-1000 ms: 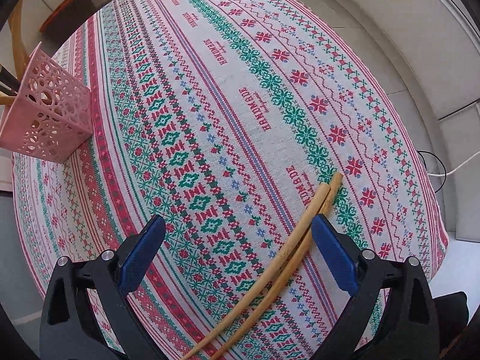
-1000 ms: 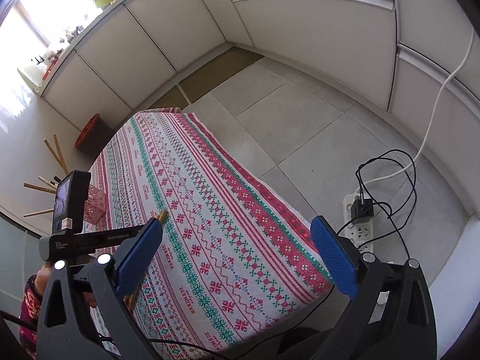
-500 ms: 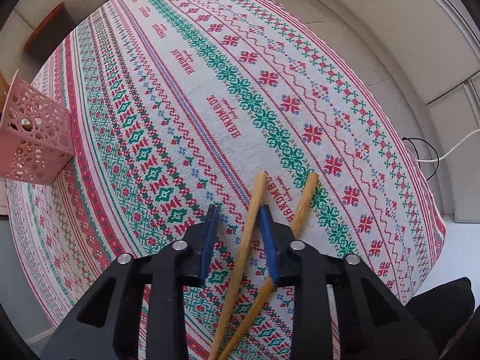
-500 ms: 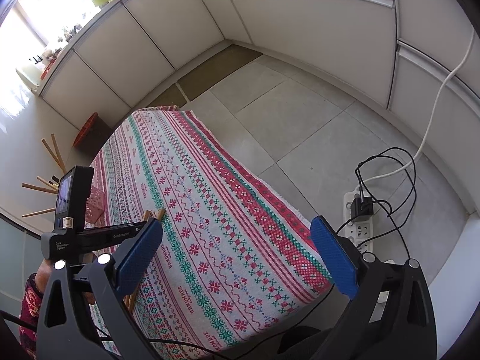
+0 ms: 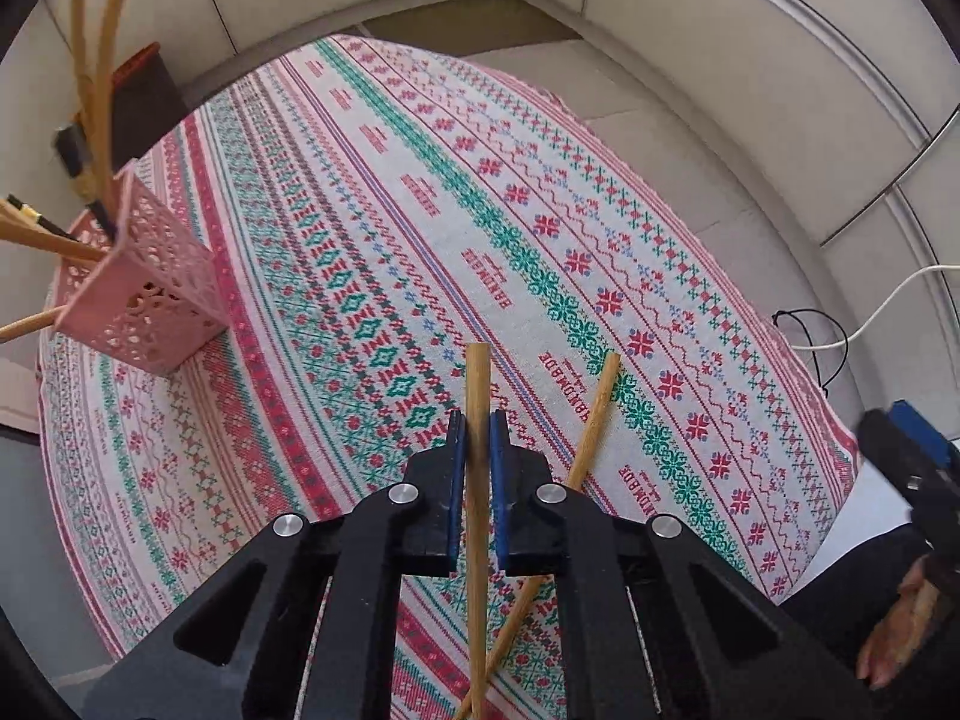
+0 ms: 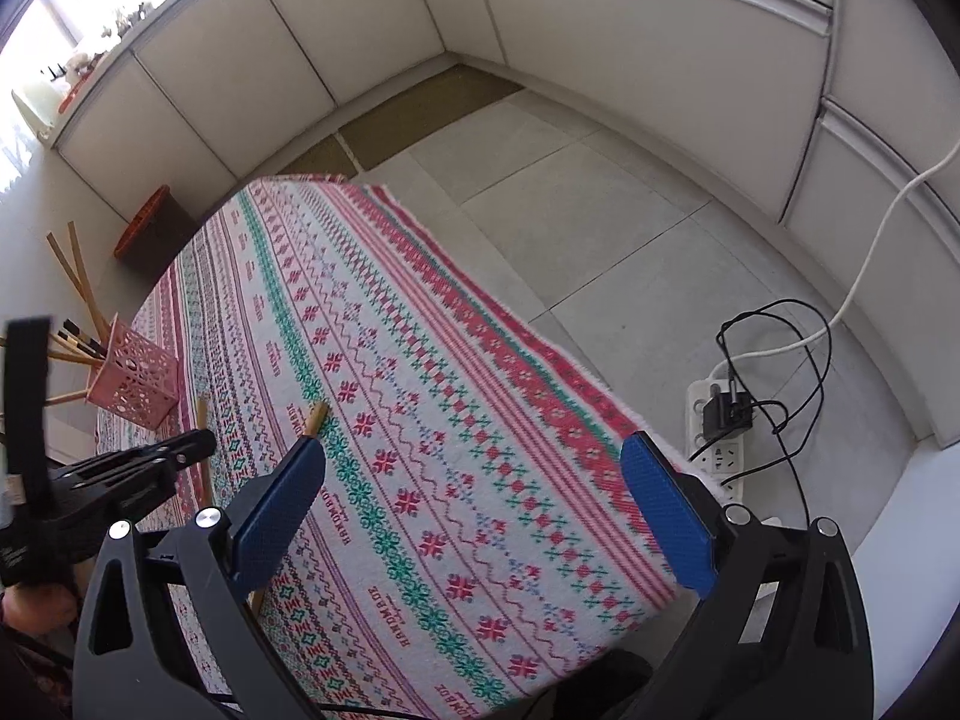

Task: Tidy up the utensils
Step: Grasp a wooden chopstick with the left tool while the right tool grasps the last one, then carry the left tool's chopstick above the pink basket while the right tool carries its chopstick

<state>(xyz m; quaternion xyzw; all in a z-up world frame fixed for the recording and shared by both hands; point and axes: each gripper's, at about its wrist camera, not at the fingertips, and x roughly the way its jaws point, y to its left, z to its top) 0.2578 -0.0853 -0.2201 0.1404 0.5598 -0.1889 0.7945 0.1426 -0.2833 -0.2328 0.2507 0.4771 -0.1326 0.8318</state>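
Right wrist only: power strip (image 6: 720,438), seemingly.

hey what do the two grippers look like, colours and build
Both match: the left gripper and right gripper have black plastic frames with triangular cut-outs, round silver bolts at the pivots, and flat blue textured pads on the fingers. No cables show on them.

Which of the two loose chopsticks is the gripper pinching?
The left gripper pinches the upright-looking chopstick. The other chopstick slants to its right, on the tablecloth, outside the jaws.
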